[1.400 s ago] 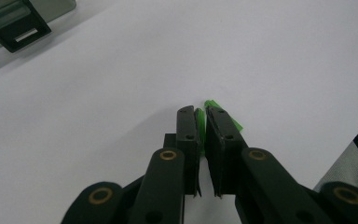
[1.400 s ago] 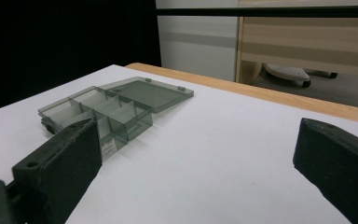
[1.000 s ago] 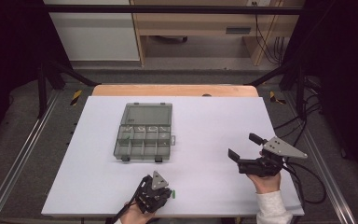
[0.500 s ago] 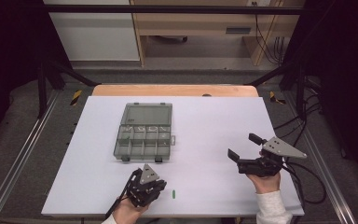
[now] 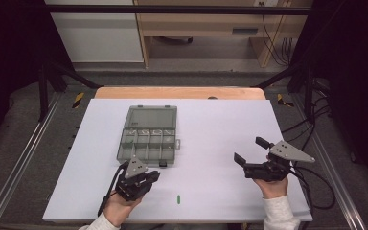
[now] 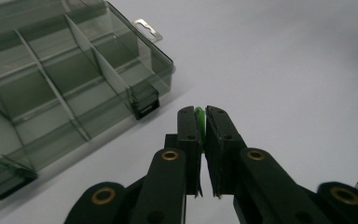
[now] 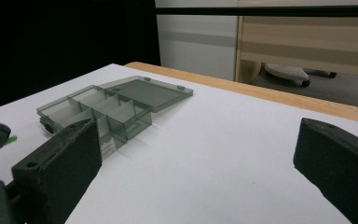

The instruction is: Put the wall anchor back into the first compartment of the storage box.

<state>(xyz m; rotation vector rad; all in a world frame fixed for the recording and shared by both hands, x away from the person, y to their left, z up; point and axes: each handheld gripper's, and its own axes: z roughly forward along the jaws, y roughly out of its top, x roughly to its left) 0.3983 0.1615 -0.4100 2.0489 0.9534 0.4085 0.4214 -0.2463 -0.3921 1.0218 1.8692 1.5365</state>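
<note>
the left gripper has its two black jaws pinched together on a small green piece, of which just a thin bright green edge shows between the pads; it looks flat and narrow, and its full shape is hidden by the jaws. in the high view the same left gripper sits near the front edge of the white table, held in the person's left hand, with its tips pointing toward the box. a second green piece, a short slim bright green sliver, lies flat on the table just to the right of that hand, apart from the gripper. just beyond the left gripper's tips stands the clear grey plastic box, its lid folded back flat behind it and its tray split by thin walls into small compartments; a dark latch sits on the near wall, and the held piece hangs just outside that corner, not over any compartment. over on the right, the right gripper rests in the person's right hand with its jaws spread wide and nothing between them, well apart from the box.
</note>
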